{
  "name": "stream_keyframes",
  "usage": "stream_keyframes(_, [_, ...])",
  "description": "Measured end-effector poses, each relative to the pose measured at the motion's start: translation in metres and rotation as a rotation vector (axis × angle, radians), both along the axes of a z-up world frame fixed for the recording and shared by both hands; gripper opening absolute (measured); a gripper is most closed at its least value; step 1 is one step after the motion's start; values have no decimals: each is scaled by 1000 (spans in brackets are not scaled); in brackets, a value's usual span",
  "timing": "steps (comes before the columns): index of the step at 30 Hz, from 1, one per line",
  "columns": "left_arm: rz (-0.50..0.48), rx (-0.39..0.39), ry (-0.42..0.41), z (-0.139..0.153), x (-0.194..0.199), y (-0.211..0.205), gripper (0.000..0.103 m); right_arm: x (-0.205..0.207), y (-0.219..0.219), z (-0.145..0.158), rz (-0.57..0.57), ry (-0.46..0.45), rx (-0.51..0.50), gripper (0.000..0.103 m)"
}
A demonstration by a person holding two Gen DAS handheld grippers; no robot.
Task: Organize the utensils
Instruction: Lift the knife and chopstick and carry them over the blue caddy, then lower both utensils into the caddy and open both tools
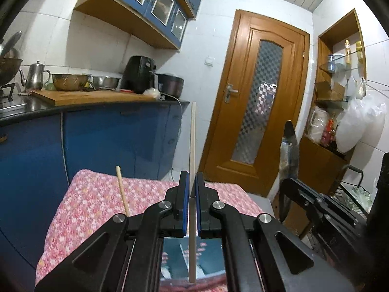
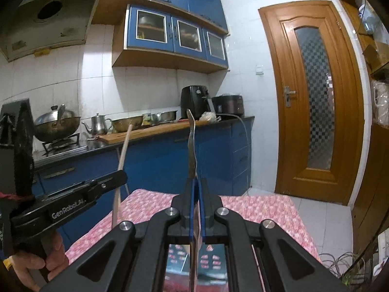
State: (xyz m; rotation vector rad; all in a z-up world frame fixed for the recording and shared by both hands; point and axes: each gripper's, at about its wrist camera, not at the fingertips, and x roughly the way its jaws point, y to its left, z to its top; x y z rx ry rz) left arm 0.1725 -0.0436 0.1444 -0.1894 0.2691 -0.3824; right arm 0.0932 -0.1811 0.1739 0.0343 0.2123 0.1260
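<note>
We hold a chopstick point(image 1: 192, 131) in our left tongs point(image 1: 192, 185) and a metal spoon point(image 2: 191, 143) in our right tongs point(image 2: 197, 189), both above the flowery bench point(image 1: 97, 194). One more chopstick point(image 1: 122, 189) waits there. Nothing is put away yet.

Ahead of you a wooden door point(image 1: 255, 97) with a patterned glass panel stands shut. Along the dark countertop point(image 2: 170, 131) you see a wok point(image 2: 57, 124) on the gas stove, a steel teapot point(image 2: 97, 124), a colander point(image 1: 70, 81) by the wooden cutting board point(image 1: 92, 96), then a black air fryer point(image 1: 139, 74) and a rice cooker point(image 2: 229, 104) (its cord hangs down the blue cabinets). A range hood point(image 2: 48, 17) hangs upper left. A pink floral cloth point(image 1: 97, 199) lies below.
</note>
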Motion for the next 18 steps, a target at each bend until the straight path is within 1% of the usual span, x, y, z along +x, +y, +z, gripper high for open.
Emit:
stream_keyframes(3, [39, 7, -29, -9, 7, 2, 3, 7, 0, -6, -32, -36, -12, 5])
stream_keyframes(8, [75, 27, -47, -26, 17, 1, 3, 17, 1, -15, -77, -91, -47, 5])
stream_keyframes(13, [93, 31, -72, -39, 20, -2, 3, 30, -2, -23, -84, -90, -29, 5])
stream_keyframes(18, [98, 45, -92, -52, 17, -4, 3, 36, -1, -38, -74, -70, -45, 5])
